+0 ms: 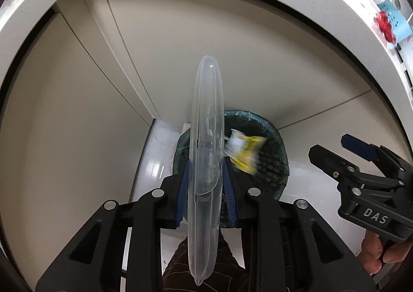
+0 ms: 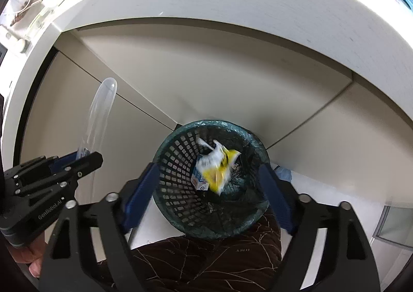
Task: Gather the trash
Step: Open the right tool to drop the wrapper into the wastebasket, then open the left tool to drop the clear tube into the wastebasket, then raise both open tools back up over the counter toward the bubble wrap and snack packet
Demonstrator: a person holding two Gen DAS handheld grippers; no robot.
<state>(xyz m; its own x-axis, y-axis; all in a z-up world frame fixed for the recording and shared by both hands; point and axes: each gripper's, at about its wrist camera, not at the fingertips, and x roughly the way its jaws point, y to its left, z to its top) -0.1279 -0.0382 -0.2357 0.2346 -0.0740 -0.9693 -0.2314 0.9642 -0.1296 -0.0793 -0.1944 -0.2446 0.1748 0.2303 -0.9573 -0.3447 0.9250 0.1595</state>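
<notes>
The right tool stands wide open above the bin, its yellow wrapper dropping inside. The left tool grips a clear lid, not yet binned.

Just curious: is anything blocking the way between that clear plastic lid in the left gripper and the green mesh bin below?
Nothing visible does. The clear plastic lid, clamped in the left gripper, hangs over the green mesh bin, whose mouth is open; the right gripper stands open beside it.
</notes>
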